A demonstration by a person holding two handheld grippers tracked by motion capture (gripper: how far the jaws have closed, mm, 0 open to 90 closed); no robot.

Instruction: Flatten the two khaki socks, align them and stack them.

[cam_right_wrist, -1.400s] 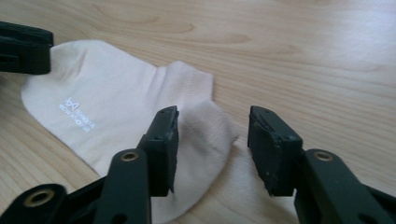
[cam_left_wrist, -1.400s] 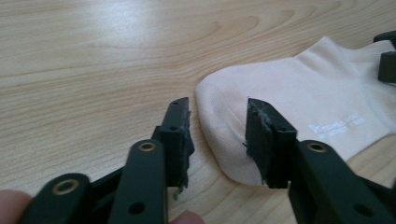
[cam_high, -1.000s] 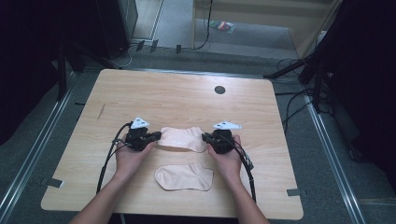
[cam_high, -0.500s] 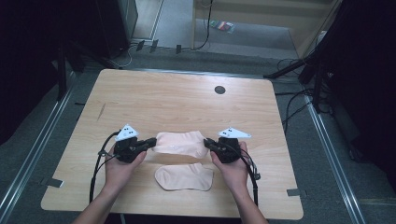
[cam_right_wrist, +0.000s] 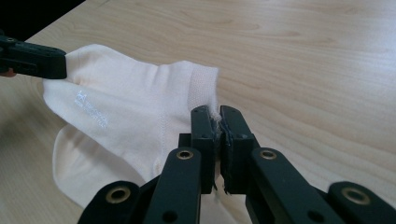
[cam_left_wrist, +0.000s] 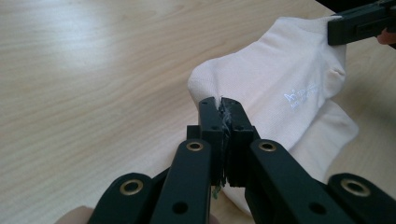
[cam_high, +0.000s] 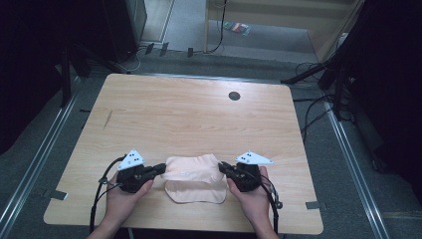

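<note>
A cream sock (cam_high: 191, 168) hangs stretched between my two grippers, just above a second cream sock (cam_high: 196, 193) that lies flat near the table's front edge. My left gripper (cam_high: 163, 168) is shut on the held sock's left end; in the left gripper view its jaws (cam_left_wrist: 220, 105) pinch the fabric of the sock (cam_left_wrist: 275, 74). My right gripper (cam_high: 221, 167) is shut on the right end, and in the right gripper view (cam_right_wrist: 214, 114) it clamps the ribbed cuff of the sock (cam_right_wrist: 130, 107). The lower sock (cam_right_wrist: 79, 163) peeks out beneath.
The wooden table (cam_high: 189, 114) has a dark round grommet (cam_high: 234, 95) near its far edge. Cables trail from both grippers over the front edge. Dark stands and floor cables surround the table.
Both hands have drawn back toward the table's front edge with the sock held between them. It now hangs over the second sock instead of behind it.
</note>
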